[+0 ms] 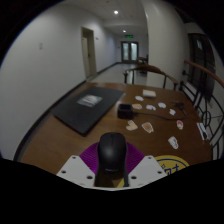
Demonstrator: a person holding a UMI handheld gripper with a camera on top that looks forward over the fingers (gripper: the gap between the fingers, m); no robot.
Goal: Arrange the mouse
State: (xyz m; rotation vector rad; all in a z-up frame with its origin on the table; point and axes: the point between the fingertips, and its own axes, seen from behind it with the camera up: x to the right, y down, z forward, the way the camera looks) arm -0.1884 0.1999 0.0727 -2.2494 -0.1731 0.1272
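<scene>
A black computer mouse point(112, 152) sits between my two fingers, its tail end toward the camera. My gripper point(112, 165) has its purple pads point(89, 158) pressed against both sides of the mouse. The mouse appears lifted a little above the brown wooden table point(60, 135). A dark mouse mat point(90, 108) lies on the table beyond the fingers, to the left.
Several small white items point(150, 105) lie scattered on the table's right half. A dark cup-like object point(131, 125) stands just beyond the mouse. A wooden chair point(148, 70) stands at the far end. A corridor with doors lies behind.
</scene>
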